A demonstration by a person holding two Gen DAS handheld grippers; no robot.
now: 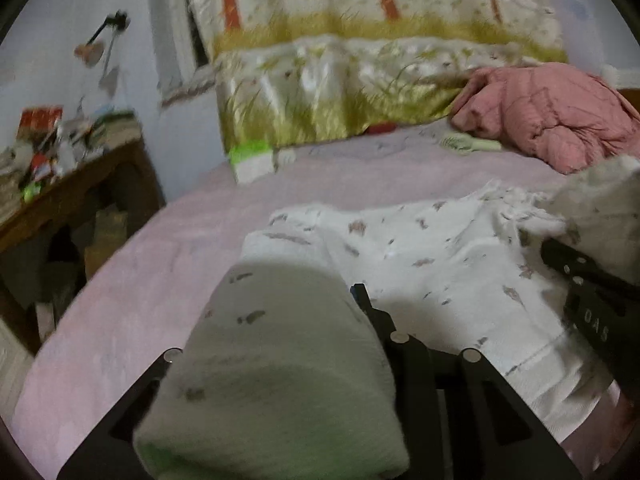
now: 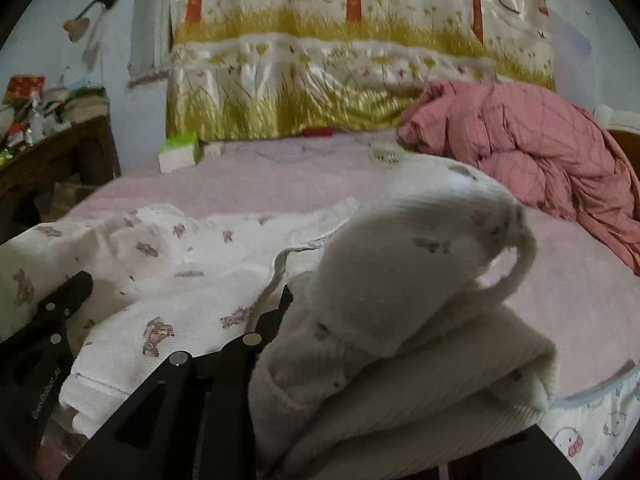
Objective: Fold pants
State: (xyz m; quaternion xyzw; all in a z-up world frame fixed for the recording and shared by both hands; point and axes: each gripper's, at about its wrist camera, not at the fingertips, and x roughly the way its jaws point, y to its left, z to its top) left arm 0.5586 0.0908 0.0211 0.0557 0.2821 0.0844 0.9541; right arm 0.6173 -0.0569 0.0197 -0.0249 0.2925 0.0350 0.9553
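Left wrist view: my left gripper is clamped on a fold of the white printed pants. The cloth bulges up between its jaws and hides one finger, while the other finger shows bare at about 6 o'clock. The rest of the pants lies spread on the pink bedsheet, from centre out toward 3 o'clock. At 3 o'clock I see my right gripper with another bunch of the same cloth draped over it.

In the right wrist view, the right gripper has its jaws narrow and pinched on a thick roll of pants fabric that fills the frame from centre to 5 o'clock, a drawstring loop hanging at 3 o'clock. The left gripper shows at 9 o'clock.

Farther off I see a crumpled pink quilt at 2 o'clock, a curtain printed with grass at 12, a green box at 10 and a cluttered wooden desk at 9 o'clock.
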